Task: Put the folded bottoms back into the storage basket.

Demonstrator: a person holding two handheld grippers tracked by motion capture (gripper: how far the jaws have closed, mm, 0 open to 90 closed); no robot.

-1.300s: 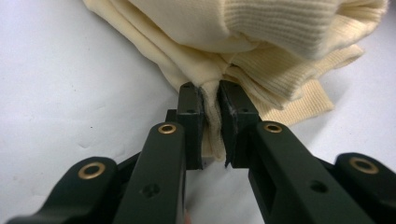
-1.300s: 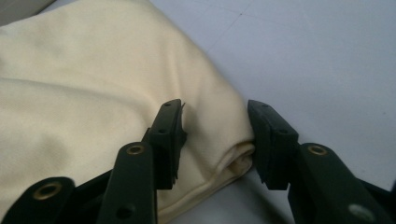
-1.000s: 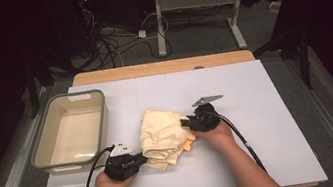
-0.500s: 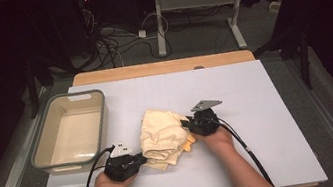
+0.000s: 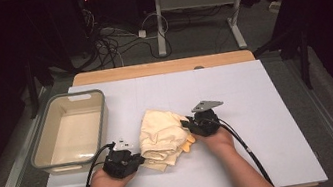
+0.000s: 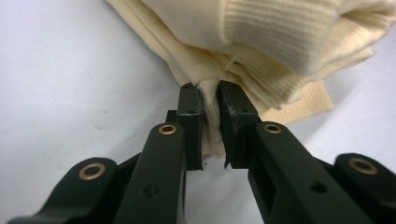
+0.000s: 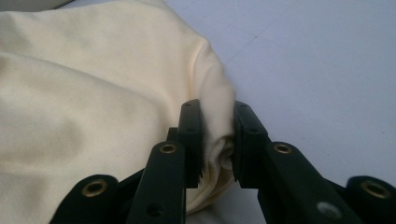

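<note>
cloth (image 5: 162, 135), cream, bunched in a loose fold, lies on the white table (image 5: 268, 108) just right of the grey tub (image 5: 70, 134), which i take as my landmark.

high view: cloth's long axis runs from the end far from me down toward my side, slanting a little away from the tub. left gripper (image 5: 134, 162) sits at the cloth's near corner, on the tub side and below the tub's front wall. right gripper (image 5: 190, 123) sits at the cloth's far-from-tub edge, higher up. both hands touch the cloth; neither is nearer.

left gripper view: jaws pinched together on a hem of cloth (image 6: 280, 51), ribbed cuff just beyond them.

right gripper view: jaws clamped on a rolled fold of cloth (image 7: 93, 102), bare table beyond.

against the earlier frames: grips, hands and cloth look unchanged. i judge the next move turns on pulling the two pinch points apart along that slant.
</note>
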